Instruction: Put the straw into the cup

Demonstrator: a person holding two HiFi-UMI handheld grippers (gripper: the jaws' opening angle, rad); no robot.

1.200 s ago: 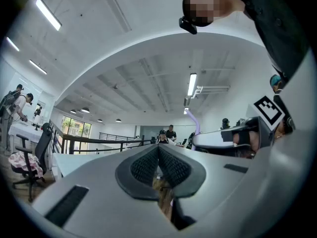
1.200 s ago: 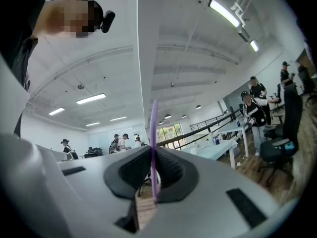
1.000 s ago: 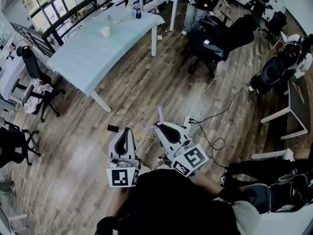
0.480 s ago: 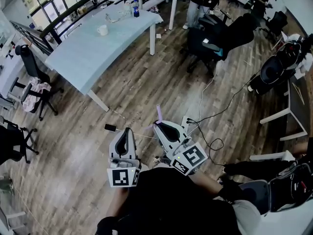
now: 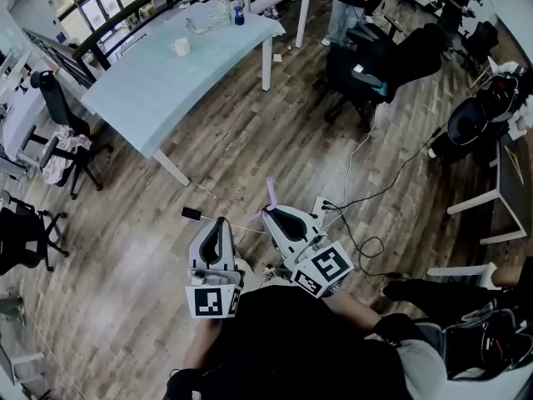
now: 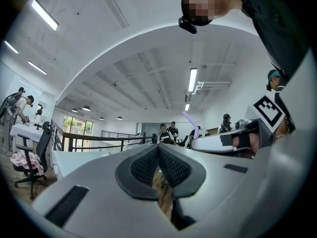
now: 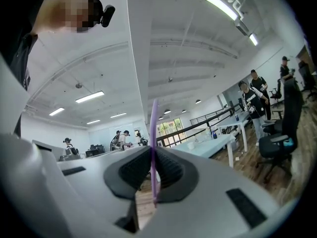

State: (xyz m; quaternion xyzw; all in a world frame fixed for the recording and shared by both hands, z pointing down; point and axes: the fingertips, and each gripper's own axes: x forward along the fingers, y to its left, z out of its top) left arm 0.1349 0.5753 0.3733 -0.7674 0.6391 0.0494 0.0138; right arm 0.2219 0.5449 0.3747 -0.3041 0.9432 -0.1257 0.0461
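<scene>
Fingers [image 7: 171, 175] of right gripper [image 7: 152, 150] pinch straw [image 7: 153, 125]; left gripper [image 6: 158, 150] apparently closed

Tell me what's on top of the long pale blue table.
On the table: a white cup, and at the far end a dark blue container beside pale items too small to name. Nothing covers the tabletop; the cup's inside cannot be seen.

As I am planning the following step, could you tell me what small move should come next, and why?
Probably carry the straw toward the table. The right gripper is shut on it, upright, but the only cup in view stands on that table across the floor, well away from the gripper.
</scene>
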